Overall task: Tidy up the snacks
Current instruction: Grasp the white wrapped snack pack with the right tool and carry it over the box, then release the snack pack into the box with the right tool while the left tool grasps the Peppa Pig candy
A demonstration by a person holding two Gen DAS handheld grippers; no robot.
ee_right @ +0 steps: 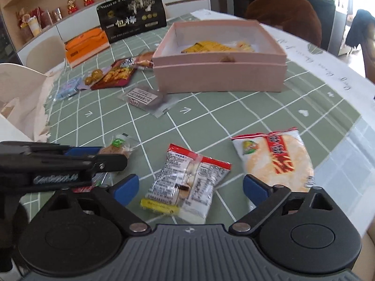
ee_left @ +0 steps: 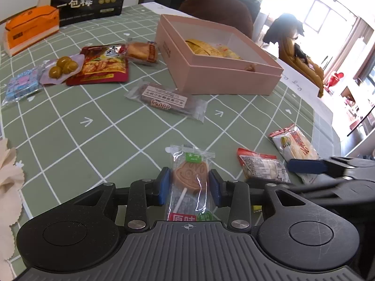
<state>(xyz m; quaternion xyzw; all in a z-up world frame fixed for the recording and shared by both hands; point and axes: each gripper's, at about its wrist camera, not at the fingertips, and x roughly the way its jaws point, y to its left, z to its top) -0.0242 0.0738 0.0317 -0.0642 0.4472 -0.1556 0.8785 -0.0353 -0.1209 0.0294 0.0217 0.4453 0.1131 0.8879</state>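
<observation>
My left claw (ee_left: 189,186) has its blue pads on either side of the wrapped lollipop (ee_left: 190,178), close against the clear wrapper and, as far as I can judge, pinching it at the candy head. The stick runs back toward my palm and the green-labelled top of the packet pokes out ahead of the tips. Whether the packet is lifted or lying on the green checked tablecloth (ee_left: 93,140) I cannot tell.

My right claw (ee_right: 191,186) is spread wide and holds nothing. A clear packet with a red top edge (ee_right: 187,182) lies flat between its pads, touching neither, and a rice cracker pack (ee_right: 276,159) sits just past the right-hand pad, overlapping it in view.

The pink box (ee_left: 218,70) stands well ahead of both claws, open, with yellow packets already inside. That is where I judge these snacks belong.

The risks I see: my left grip is on slippery film around a thin flat candy — the packet could swivel or slide out on the way, or I could crack the candy if I squeeze harder. On the right, the packet lies flat, so closing may only pinch loose wrapper, or the pad may drag the rice cracker pack along. My two claws are close side by side — a hurried move forward could knock one into the other.
</observation>
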